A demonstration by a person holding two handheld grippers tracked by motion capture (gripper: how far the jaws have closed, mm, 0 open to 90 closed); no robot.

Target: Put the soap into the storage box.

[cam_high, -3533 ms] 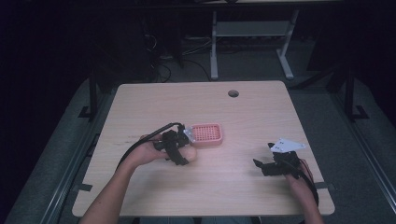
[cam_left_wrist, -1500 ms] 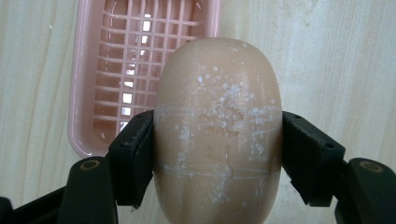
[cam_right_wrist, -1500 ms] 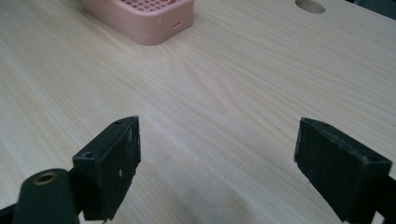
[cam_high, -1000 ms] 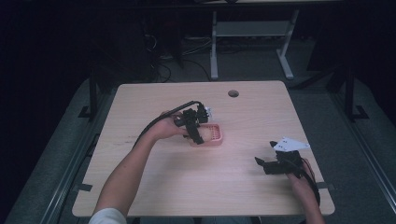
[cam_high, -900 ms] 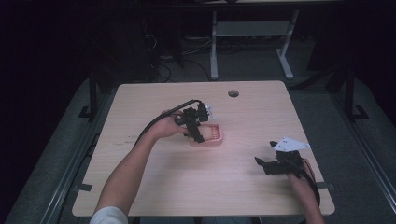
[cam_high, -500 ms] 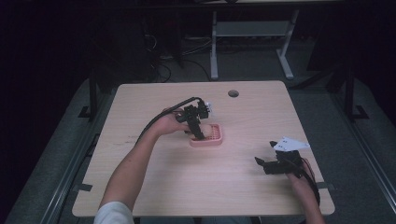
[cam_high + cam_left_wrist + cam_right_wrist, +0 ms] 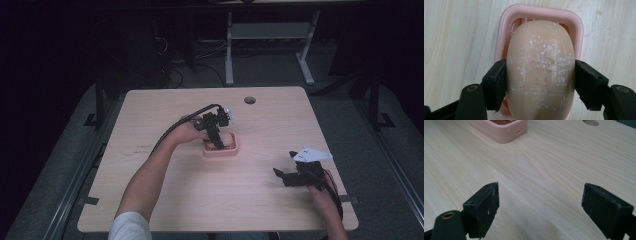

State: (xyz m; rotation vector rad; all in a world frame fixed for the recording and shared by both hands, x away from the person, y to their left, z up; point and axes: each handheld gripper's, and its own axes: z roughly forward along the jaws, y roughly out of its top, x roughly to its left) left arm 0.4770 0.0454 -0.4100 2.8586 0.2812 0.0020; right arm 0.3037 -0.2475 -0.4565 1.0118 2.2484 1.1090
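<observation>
Over the pink soap dish, left tongs grip a soap bar; right tongs gape.

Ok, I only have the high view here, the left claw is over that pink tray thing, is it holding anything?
Observer: Yes. In the left gripper view the left claw is shut on a tan bar of soap, one jaw against each long side.
Operator: And is the soap over the tray or off to one side?
Observer: Over it. The pink soap dish shows its rim around the far end of the bar.
Operator: What about the right claw?
Observer: The right gripper view shows the right claw open, with bare wooden table between its jaws.
</observation>
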